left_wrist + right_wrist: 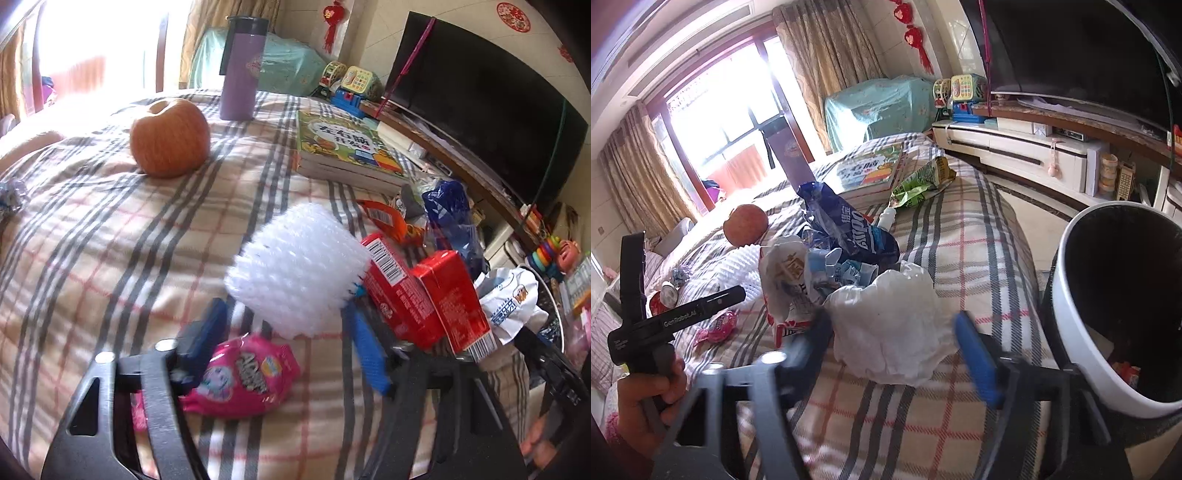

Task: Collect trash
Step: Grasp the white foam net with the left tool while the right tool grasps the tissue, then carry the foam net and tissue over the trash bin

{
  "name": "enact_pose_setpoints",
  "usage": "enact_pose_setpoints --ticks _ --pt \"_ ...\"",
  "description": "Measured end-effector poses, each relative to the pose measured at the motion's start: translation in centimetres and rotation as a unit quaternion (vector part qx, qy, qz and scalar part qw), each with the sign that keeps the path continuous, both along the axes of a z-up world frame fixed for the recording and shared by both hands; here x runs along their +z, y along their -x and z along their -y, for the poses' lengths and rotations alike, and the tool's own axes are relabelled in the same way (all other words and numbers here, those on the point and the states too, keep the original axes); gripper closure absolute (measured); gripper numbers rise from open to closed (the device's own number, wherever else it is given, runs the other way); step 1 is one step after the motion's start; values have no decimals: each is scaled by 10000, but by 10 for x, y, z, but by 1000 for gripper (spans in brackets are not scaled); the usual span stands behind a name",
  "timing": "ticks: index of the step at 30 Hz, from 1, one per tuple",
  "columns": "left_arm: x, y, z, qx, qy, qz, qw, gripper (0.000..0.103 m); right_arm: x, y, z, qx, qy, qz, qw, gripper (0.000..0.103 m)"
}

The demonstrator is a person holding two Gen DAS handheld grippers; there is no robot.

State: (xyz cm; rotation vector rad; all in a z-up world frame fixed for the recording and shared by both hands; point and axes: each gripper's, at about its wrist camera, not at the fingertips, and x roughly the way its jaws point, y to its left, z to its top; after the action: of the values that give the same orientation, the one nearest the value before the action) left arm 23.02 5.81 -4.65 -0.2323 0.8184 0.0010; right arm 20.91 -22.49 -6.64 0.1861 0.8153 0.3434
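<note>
In the left wrist view my left gripper [284, 350] is open over a pink snack wrapper [243, 376] on the plaid cloth; white foam netting [299, 269] lies just beyond it. Two red cartons [424, 295], an orange wrapper [391, 221] and a blue bag [450, 218] lie to the right. In the right wrist view my right gripper [897, 347] is open around a crumpled white tissue wad [890, 325] without squeezing it. Behind it lies a pile with a blue bag [849, 225] and a green wrapper [919, 181]. A white bin [1075, 325] stands right.
An apple [170, 136], a purple tumbler [240, 70] and a stack of books [347, 151] sit on the cloth-covered surface [92, 240]. A TV [491, 103] and toys stand along the right. The left gripper and hand show in the right wrist view [657, 325].
</note>
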Motion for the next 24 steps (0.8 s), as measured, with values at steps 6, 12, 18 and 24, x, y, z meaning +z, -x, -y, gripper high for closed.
enact_pose_setpoints --ticks 6,12,18,24 --pt "-1 5 4 -283 116 37 9995 86 2 9 0 39 -98 111 9999 78" --pt "4 25 9 -416 318 76 9986 89 5 23 7 10 -249 75 9997 78" --pt "10 56 20 -581 416 111 9974 89 11 41 15 -21 -320 103 9994 78" --pt "12 78 35 -785 488 98 9957 89 18 57 29 -164 -368 166 9990 78"
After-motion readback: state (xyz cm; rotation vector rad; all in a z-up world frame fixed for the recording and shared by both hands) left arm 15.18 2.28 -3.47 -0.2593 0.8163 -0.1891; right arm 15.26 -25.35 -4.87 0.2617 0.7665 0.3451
